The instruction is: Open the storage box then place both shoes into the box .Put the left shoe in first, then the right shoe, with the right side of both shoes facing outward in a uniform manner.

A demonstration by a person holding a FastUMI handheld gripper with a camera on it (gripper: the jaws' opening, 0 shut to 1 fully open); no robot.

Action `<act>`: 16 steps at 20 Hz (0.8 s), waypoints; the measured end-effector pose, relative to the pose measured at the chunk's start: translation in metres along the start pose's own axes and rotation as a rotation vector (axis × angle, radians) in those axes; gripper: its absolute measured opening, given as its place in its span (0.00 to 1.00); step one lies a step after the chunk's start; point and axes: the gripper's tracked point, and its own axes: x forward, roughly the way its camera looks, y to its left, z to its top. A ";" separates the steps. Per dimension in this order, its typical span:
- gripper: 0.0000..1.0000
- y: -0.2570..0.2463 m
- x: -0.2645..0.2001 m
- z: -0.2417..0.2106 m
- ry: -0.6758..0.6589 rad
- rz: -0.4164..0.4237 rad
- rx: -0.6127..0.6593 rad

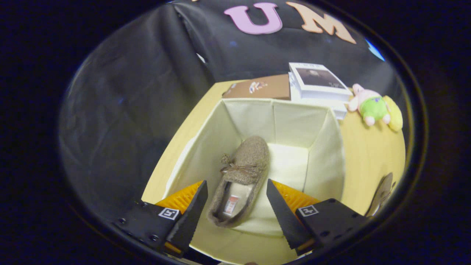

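Gripper (pixel 235 200) hangs empty, fingers spread, above the open box (pixel 323 162); one slipper (pixel 241 176) lies inside, left of middle. Second slipper (pixel 382 191), far right on the table, should go alongside, facing alike.

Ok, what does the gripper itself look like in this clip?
The gripper has two tapered, wedge-shaped fingers with sawtooth-ribbed inner faces. Each sits on a black block with visible screws and a small square black-and-white marker tag. Ribbed orange parts show behind the fingers. The fingers stand open.
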 end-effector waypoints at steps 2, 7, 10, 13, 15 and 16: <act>1.00 -0.012 -0.019 0.012 -0.080 -0.011 -0.087; 1.00 -0.058 -0.066 0.026 -0.239 -0.092 -0.232; 1.00 -0.095 -0.090 0.026 -0.277 -0.123 -0.228; 1.00 -0.137 -0.113 0.019 -0.297 -0.158 -0.229; 1.00 -0.172 -0.128 0.010 -0.302 -0.196 -0.226; 1.00 -0.188 -0.135 0.006 -0.303 -0.213 -0.221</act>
